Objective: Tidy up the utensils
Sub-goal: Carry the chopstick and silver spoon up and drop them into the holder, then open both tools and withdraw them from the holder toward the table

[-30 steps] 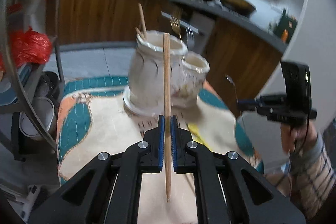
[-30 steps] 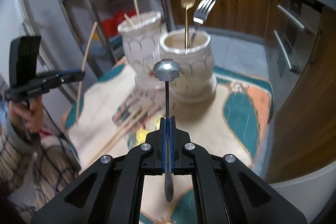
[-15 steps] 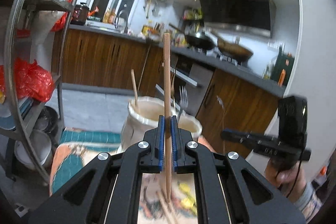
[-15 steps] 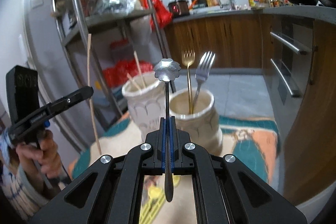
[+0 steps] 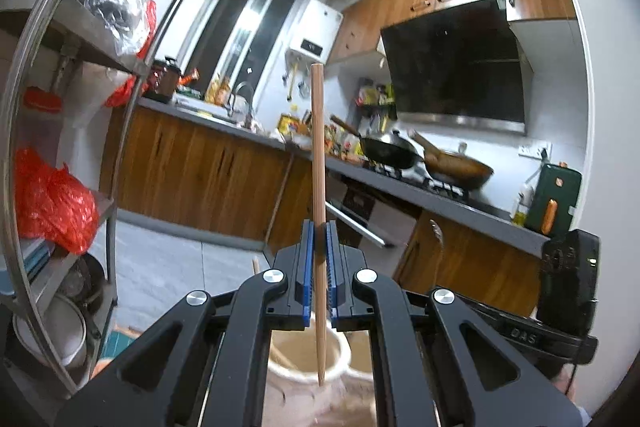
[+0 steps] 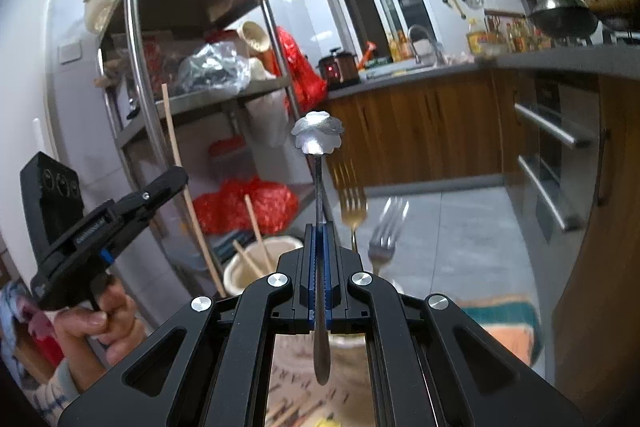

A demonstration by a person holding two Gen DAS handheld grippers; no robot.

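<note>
My left gripper [image 5: 319,239] is shut on a wooden chopstick [image 5: 318,163] held upright, its lower tip over the mouth of a cream ceramic jar [image 5: 306,363]. My right gripper [image 6: 320,239] is shut on a silver spoon [image 6: 318,139] with a flower-shaped end, held upright above a second cream jar [image 6: 320,367]. A gold fork [image 6: 352,207] and a silver fork [image 6: 386,231] stand in that jar. The taller jar [image 6: 256,273] holds wooden chopsticks [image 6: 254,227]. The left gripper [image 6: 168,183] with its chopstick [image 6: 180,163] also shows in the right wrist view.
A metal shelf rack [image 6: 136,75] with red bags stands close to the left. Wooden kitchen cabinets and a counter [image 5: 224,163] with pans lie behind. A patterned tablecloth [image 6: 504,331] covers the table, with loose chopsticks [image 6: 288,411] below the jars.
Both grippers have risen and tilted up, so the jars dropped to the bottom of both views. The chopstick's tip now hangs over the jar mouth. The spoon is higher above the fork jar.
</note>
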